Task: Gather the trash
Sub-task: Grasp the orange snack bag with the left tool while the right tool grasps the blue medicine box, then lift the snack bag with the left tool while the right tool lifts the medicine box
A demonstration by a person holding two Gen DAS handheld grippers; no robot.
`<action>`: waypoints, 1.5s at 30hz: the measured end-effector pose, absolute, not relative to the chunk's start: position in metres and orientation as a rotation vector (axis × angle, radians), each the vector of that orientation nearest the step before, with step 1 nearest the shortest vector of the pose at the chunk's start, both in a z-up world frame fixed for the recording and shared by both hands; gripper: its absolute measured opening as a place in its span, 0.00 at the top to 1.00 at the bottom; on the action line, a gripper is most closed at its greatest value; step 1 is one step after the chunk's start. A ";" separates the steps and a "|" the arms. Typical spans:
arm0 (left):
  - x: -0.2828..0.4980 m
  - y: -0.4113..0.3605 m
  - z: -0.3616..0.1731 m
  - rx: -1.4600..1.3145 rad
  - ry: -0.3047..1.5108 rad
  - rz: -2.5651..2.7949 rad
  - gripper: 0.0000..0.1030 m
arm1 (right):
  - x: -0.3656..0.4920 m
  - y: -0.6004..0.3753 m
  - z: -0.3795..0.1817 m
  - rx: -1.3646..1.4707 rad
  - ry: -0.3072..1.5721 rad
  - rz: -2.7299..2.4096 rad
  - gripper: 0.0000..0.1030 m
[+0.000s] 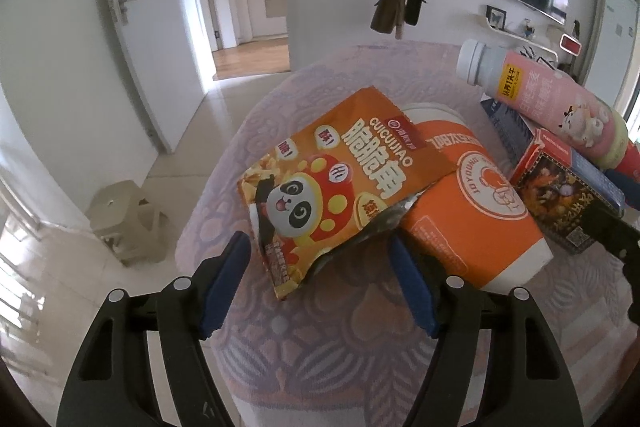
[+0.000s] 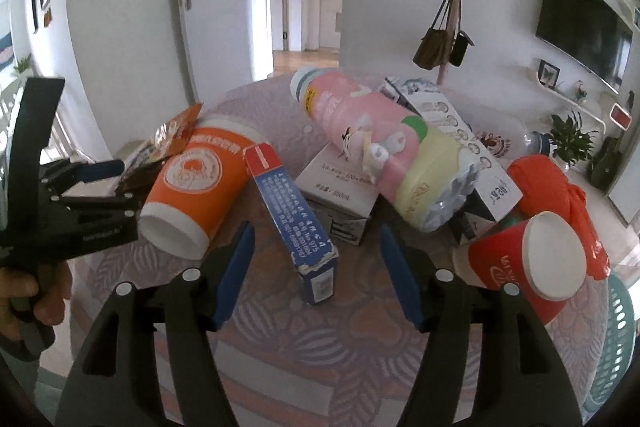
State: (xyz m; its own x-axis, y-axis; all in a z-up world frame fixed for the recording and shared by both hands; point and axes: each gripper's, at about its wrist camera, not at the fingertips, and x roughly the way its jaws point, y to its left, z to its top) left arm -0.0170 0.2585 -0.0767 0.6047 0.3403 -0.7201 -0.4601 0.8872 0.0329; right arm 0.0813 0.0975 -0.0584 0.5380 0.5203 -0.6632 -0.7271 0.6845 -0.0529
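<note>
Lying across the middle of both views is a round table (image 2: 280,359) with a purple patterned cloth, piled with trash. At the lower right edge of the right view sits a green basket (image 2: 616,339); I cannot tell what is in it.

Both tools are wide open. The left gripper (image 1: 320,263) holds nothing, and the torn end of the snack bag (image 1: 340,183) lies between its blue fingers. The right gripper (image 2: 316,251) also holds nothing, with the blue box (image 2: 292,211) between its fingers.

The pink bottle (image 2: 372,143) lies on its side on white cartons at the top middle. The orange cup (image 2: 196,183) lies tipped at the left, under the bag. The red cup (image 2: 532,267) lies tipped at the right, touching an orange plastic bag (image 2: 560,195).
</note>
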 end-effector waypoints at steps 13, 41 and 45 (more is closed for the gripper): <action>-0.012 0.266 -0.087 -0.136 0.798 0.457 0.52 | 0.078 0.108 -0.067 -0.374 0.667 0.780 0.75; -0.053 0.219 -0.036 -0.131 0.655 0.381 0.99 | 0.053 0.074 -0.053 -0.340 0.613 0.820 0.85; -0.054 0.204 -0.027 -0.117 0.633 0.357 0.99 | 0.045 0.065 -0.050 -0.341 0.605 0.816 0.86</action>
State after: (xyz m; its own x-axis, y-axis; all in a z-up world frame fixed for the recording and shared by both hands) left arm -0.0535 0.2038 -0.0268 0.7476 0.2908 -0.5972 -0.3613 0.9325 0.0018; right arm 0.0446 0.0649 -0.0502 0.5317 0.5751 -0.6218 -0.7624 0.6447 -0.0556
